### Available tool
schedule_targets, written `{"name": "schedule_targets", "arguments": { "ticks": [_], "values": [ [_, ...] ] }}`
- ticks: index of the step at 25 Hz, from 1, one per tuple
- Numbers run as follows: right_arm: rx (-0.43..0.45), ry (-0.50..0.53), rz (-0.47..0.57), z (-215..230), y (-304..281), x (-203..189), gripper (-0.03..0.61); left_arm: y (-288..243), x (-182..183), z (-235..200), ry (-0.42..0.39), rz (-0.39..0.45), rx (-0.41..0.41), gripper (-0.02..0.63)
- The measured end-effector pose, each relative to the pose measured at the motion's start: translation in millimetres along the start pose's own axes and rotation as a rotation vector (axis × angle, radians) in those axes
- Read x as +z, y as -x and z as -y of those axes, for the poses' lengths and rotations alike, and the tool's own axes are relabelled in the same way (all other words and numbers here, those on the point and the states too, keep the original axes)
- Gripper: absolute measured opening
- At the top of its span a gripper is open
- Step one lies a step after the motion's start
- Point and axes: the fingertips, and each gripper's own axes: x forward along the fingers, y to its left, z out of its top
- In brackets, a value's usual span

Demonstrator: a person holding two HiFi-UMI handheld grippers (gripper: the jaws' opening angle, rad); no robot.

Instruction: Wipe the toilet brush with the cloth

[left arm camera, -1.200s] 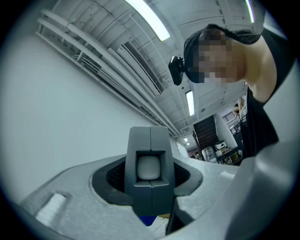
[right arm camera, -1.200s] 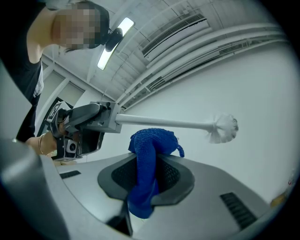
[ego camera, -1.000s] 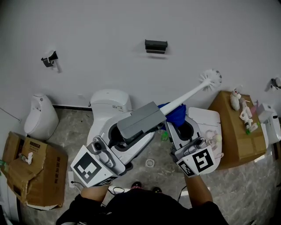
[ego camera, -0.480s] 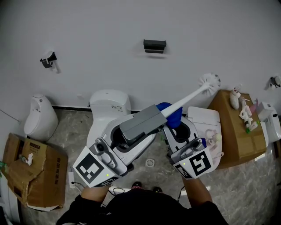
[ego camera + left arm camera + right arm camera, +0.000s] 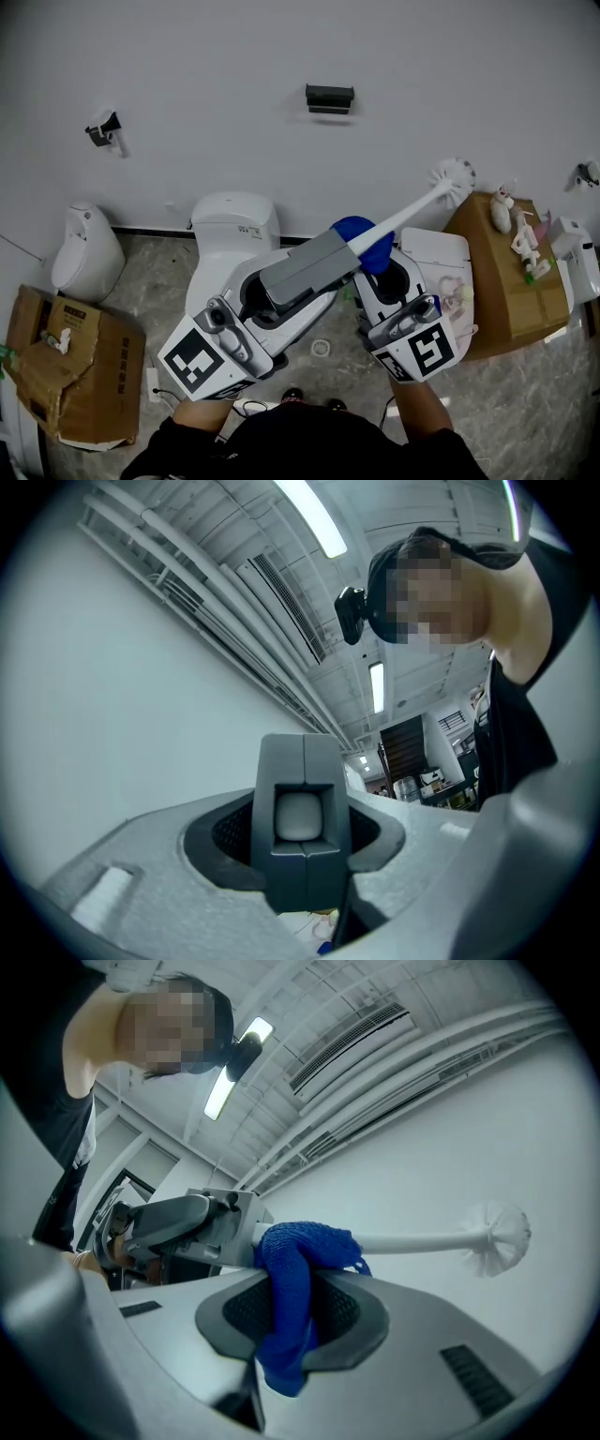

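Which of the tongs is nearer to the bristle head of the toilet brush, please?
Right. The right tongs grip the cloth against the shaft, partway toward the bristle head; the left tongs clamp the toilet brush's handle end, farther back.

No text can be read — anywhere.

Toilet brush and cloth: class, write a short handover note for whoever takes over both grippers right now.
Left gripper: shut on the toilet brush at its handle end, holding it out with the bristle head toward the wall.
Right gripper: shut on the blue cloth, which is draped over the white shaft just beyond the left gripper.
Done: brush is lifted and the cloth is on the shaft.
Left: slide the cloth along the shaft toward the bristles. How much is already wiped cannot be told.
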Motion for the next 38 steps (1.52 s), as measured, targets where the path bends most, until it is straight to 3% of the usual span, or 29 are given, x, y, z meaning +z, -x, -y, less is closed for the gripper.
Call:
{"name": "schedule_targets", "arguments": {
  "ticks": [20,38],
  "values": [
    [-0.023,0.001,0.011,5,3,1,0.083,2,-1,2,0.009,0.007,-0.013,0.186],
    [-0.102,0.015,0.009,32,12,6,0.083,0,2,4,0.015,0.015,-0.029,0.184]
  ]
}}
